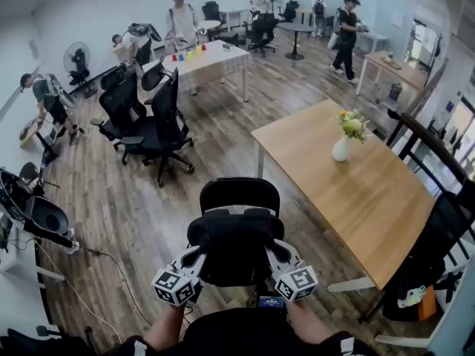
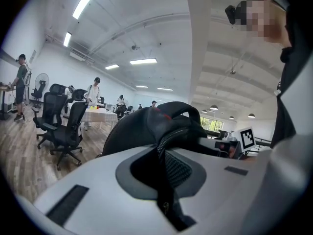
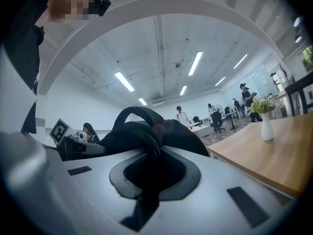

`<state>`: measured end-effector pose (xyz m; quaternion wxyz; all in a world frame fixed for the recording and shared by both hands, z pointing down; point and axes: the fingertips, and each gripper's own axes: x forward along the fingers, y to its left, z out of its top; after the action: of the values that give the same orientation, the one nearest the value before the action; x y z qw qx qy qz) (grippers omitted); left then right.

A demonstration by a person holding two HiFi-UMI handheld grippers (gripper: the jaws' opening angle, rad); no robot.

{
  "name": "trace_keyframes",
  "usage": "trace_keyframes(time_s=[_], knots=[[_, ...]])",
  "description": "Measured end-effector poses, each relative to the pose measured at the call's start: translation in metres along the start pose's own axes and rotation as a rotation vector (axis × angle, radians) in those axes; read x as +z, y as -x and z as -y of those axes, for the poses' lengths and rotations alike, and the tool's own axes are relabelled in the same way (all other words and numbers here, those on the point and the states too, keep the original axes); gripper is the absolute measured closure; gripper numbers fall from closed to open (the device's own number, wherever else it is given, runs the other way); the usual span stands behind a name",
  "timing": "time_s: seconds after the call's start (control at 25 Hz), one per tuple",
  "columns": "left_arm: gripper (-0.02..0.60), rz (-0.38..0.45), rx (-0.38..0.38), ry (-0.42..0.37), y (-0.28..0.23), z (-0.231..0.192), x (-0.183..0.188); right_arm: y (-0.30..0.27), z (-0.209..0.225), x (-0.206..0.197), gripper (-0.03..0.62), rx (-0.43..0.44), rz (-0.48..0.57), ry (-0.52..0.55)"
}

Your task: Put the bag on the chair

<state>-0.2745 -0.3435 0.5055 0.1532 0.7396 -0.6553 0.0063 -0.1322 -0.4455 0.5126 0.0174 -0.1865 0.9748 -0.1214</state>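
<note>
A black bag [image 1: 236,247] hangs between my two grippers in the head view, just in front of me. My left gripper [image 1: 195,258] is shut on the bag's left side and my right gripper [image 1: 277,256] on its right side. Beyond the bag stands a black office chair; only its backrest [image 1: 239,193] shows, the seat is hidden by the bag. In the left gripper view the jaws [image 2: 164,180] pinch a padded fold of the bag [image 2: 146,126]. The right gripper [image 3: 146,180] likewise clamps the bag [image 3: 156,131], whose carry handle arches on top.
A wooden table [image 1: 371,199] with a white vase of flowers [image 1: 341,148] stands close on the right. Black office chairs [image 1: 159,124] are grouped at the left, a white table [image 1: 211,56] behind them. A cable [image 1: 111,262] runs over the wood floor. Several people stand far back.
</note>
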Motion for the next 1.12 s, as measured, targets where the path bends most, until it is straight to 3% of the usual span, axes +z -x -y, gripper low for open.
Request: trace_keyframes(time_s=[0.48, 1.12], knots=[[0.563, -0.021, 0.063, 0.063, -0.061, -0.044, -0.002, -0.055, 0.052, -0.012, 0.568, 0.061, -0.084, -0.036], [0.563, -0.135, 0.024, 0.113, -0.099, -0.103, -0.067, -0.093, 0.076, -0.091, 0.568, 0.024, -0.234, -0.113]])
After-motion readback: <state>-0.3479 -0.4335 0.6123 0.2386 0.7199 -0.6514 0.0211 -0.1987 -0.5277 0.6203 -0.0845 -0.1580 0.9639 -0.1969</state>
